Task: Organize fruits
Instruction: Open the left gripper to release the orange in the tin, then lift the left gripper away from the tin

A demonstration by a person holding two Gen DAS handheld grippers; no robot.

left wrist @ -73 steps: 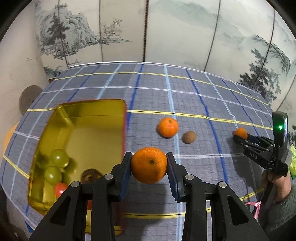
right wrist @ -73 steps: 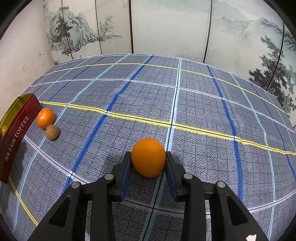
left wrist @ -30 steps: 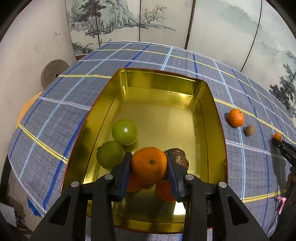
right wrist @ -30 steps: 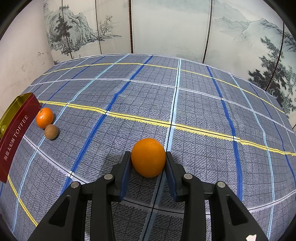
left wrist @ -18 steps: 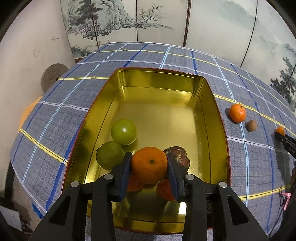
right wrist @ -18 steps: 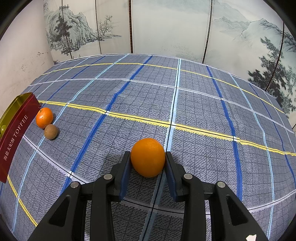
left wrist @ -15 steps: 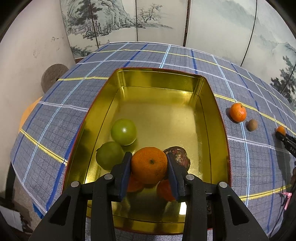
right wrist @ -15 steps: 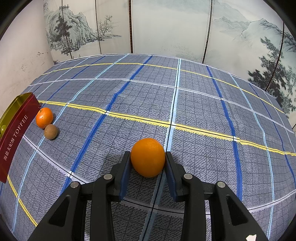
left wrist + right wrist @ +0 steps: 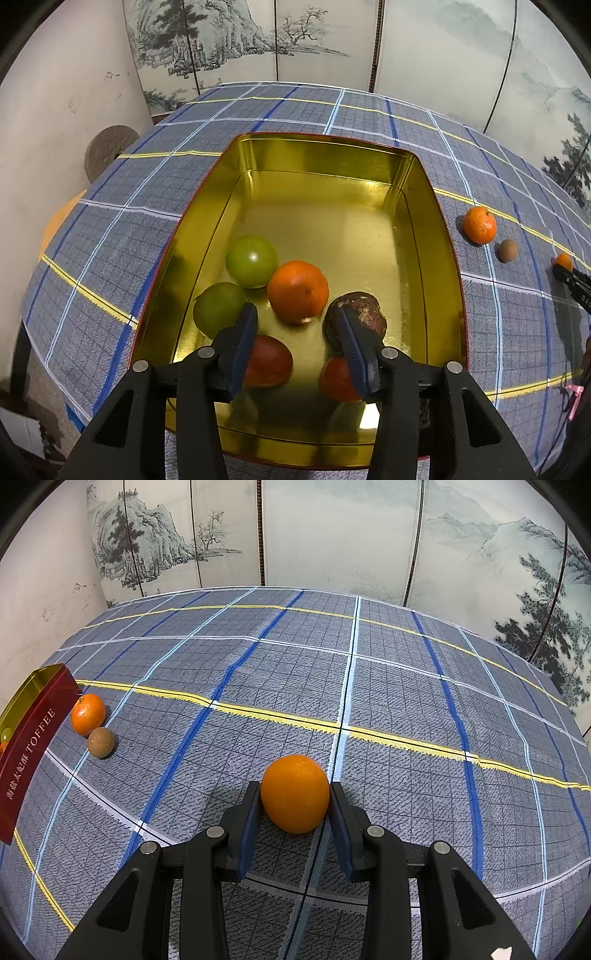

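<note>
Glossy gold metal tin point(image 9: 448, 254) on matt woven checked cloth point(image 9: 140, 192).

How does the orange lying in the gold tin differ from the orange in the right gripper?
The orange in the tin lies free among other fruit in the gold tin, below the opening left gripper; the orange in the right gripper is clamped between the right gripper pads above the checked tablecloth. Both are round and orange.
</note>
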